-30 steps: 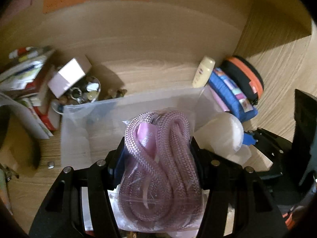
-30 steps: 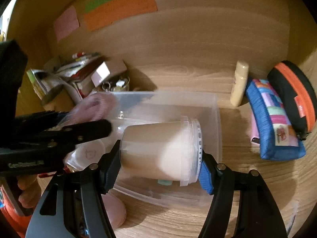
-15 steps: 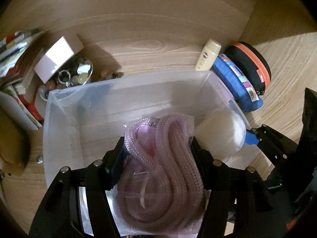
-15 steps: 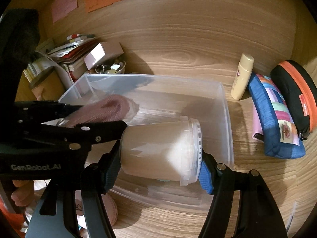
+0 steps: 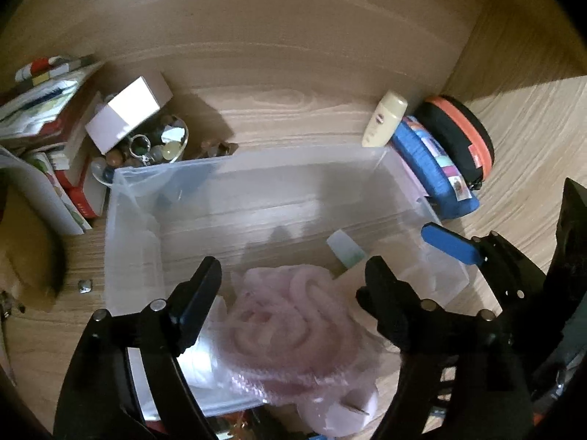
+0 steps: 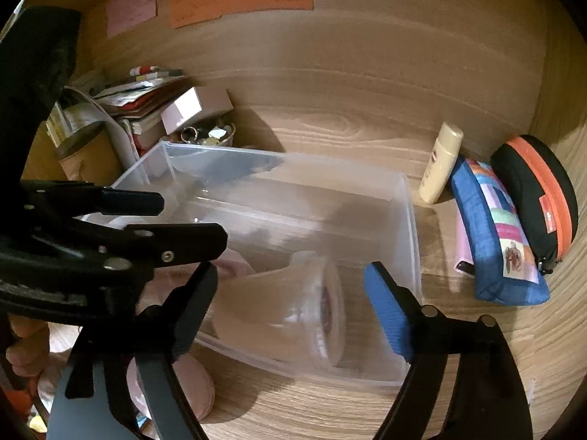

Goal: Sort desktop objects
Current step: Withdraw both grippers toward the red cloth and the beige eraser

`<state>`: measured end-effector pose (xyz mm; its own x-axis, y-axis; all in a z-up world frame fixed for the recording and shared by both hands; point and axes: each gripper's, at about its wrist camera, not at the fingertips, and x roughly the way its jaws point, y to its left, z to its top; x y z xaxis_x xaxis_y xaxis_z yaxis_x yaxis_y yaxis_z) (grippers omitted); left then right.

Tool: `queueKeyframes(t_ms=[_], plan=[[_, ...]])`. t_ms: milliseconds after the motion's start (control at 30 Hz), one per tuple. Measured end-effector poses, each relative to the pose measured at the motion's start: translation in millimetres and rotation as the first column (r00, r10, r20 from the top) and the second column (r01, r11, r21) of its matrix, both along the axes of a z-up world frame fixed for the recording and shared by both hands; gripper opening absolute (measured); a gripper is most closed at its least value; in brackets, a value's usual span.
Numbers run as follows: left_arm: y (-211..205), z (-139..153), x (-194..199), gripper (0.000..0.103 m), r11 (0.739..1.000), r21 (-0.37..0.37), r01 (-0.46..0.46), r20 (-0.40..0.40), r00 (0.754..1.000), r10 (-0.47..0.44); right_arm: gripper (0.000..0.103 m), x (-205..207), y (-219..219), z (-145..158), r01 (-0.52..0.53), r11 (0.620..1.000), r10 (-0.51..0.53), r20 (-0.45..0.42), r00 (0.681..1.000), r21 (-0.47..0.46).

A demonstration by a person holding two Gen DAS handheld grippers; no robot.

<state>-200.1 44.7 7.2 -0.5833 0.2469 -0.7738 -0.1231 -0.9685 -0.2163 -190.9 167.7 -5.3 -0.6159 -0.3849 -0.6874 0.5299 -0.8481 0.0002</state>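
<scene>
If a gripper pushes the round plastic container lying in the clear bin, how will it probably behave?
The round plastic container lies on its side in the clear bin, so it will probably roll. Its smooth wall may slip between pads. It looks light, though its contents cannot be seen.

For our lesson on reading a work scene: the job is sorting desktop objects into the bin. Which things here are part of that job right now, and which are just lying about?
In the job:
- clear plastic storage bin
- bagged coil of pink braided rope, under the opening left gripper
- translucent lidded plastic cup, between the opening right gripper's fingers

Lying about:
- cream lotion bottle
- blue patchwork pouch
- black-and-orange zip case
- pink box
</scene>
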Motion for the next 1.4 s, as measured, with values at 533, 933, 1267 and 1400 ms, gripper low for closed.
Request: queueKeyframes(t_ms=[533,933,1267,1400], plan=[[-8,52,57,0.095,0.993,-0.089,-0.077,-0.194,0.979,0.058,0.088,34,18,49,0.019,0.997,-0.028,-0.113,0.993,-0.08],[-42,60,104,0.098,0.981,-0.137,-0.136,-0.247,0.964,0.099,0.098,84,31,64,0.03,0.997,-0.043,-0.19,0.981,-0.072],[-91,24,144,0.098,0.966,-0.167,-0.199,-0.156,0.972,0.173,0.098,109,38,50,0.064,0.998,-0.062,-0.196,0.979,0.001],[-97,8,160,0.098,0.958,-0.196,-0.208,-0.136,0.974,0.183,0.098,113,39,38,0.073,0.997,-0.067,-0.172,0.983,0.026]])
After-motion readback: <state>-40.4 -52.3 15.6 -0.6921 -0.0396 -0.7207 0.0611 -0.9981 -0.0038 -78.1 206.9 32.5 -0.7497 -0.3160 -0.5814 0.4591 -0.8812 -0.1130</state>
